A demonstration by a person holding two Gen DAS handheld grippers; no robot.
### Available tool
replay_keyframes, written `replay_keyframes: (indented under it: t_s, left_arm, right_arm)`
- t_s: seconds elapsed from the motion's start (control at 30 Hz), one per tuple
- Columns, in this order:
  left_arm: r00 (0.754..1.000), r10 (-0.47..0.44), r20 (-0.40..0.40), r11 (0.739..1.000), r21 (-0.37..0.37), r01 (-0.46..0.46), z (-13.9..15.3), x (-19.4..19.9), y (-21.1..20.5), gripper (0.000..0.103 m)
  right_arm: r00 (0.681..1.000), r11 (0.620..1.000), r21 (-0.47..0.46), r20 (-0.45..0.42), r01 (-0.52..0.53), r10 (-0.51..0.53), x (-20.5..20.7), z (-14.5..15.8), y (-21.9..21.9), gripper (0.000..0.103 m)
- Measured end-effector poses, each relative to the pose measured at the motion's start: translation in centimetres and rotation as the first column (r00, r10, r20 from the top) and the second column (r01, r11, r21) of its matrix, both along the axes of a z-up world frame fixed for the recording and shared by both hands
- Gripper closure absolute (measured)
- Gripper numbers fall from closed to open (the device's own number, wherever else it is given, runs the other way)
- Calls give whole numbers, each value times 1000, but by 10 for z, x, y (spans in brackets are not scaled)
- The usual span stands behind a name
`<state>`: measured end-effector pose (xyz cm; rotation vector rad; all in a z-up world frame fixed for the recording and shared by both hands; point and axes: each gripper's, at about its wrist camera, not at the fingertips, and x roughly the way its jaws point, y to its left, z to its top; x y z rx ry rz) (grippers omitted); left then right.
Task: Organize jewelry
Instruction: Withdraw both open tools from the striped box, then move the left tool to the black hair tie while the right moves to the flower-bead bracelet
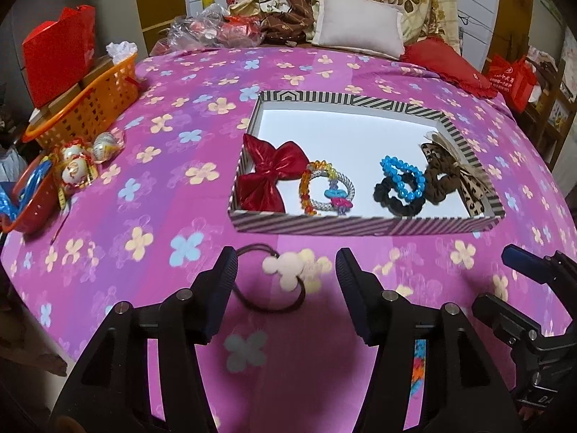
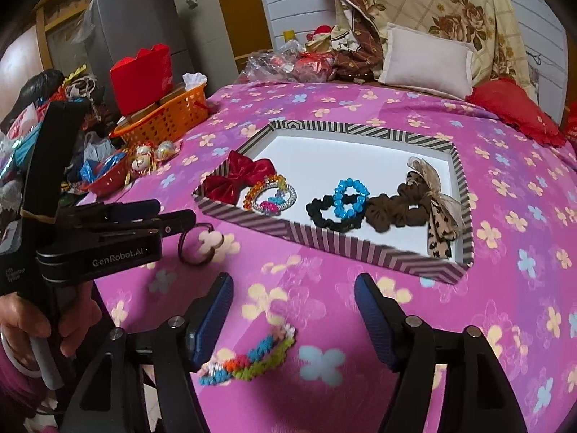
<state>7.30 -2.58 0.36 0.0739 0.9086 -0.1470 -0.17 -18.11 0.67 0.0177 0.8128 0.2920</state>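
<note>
Broadly, a bed (image 1: 151,187) under a pink cover printed with pale flowers fills both views, with pillows and a folded quilt at its far end. Near its middle lies a shallow striped box (image 1: 360,224) with a white floor. Inside the box, along its near edge, sit a red bow (image 1: 272,173), a beaded ring tangled with a silvery one (image 1: 326,189), a black scrunchie (image 1: 396,198) with a blue beaded band (image 1: 404,176) lying over it, and a brown scrunchie with a leopard-print ribbon (image 1: 454,180). An orange basket (image 1: 90,104) stands at the bed's left edge.

The left gripper (image 1: 286,270) hangs over the cover just in front of the box, its jaws apart and clamped on nothing; a dark hair tie with a pale charm (image 1: 281,270) lies on the cover between and below them. The right gripper (image 2: 292,297) likewise stands apart and empty, above a multicoloured woven band (image 2: 249,359) that rests on the cover near its left finger. A hand (image 2: 54,321) grasps the left gripper's handle.
</note>
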Motion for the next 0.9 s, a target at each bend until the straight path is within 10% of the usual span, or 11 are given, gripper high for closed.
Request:
replay_keyframes:
  t_s: [0.9]
  left_arm:
    - [999, 40, -2, 999, -7, -40, -7, -56, 29, 46]
  right_arm:
    - [999, 1000, -22, -47, 1, -2, -59, -18, 9, 32]
